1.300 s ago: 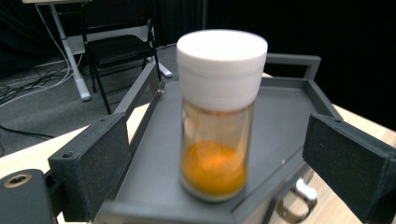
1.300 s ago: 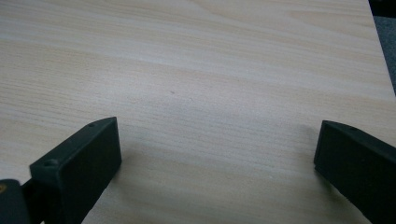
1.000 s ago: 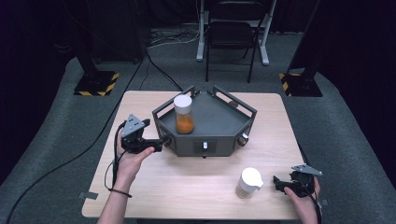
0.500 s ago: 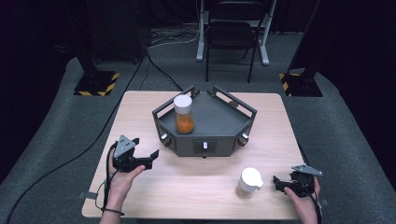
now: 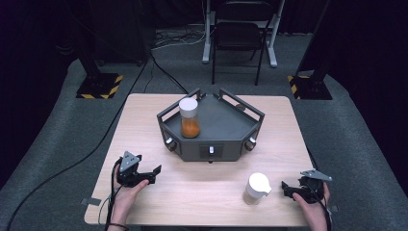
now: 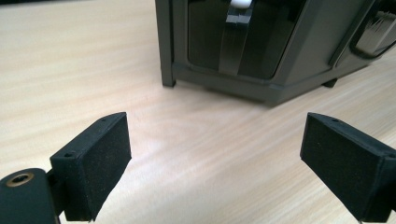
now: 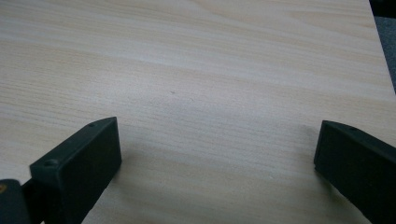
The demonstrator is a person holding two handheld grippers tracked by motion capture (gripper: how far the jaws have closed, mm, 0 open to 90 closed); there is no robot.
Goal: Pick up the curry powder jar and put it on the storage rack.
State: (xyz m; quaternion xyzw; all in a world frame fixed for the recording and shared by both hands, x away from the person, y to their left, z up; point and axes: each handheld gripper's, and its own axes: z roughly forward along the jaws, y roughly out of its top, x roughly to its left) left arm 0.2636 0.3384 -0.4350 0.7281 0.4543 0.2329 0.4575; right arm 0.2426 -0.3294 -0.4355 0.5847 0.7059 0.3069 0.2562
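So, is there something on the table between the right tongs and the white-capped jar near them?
Nothing visible. In the high view the right tongs stand open just beside the jar, with bare table between them.

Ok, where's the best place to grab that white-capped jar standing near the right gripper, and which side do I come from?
Grip the jar around its straight body below the white cap, jaws level. Come from its right, where the open right gripper already sits beside it over the table. The jar stands upright and alone, so a sideways approach looks unobstructed.
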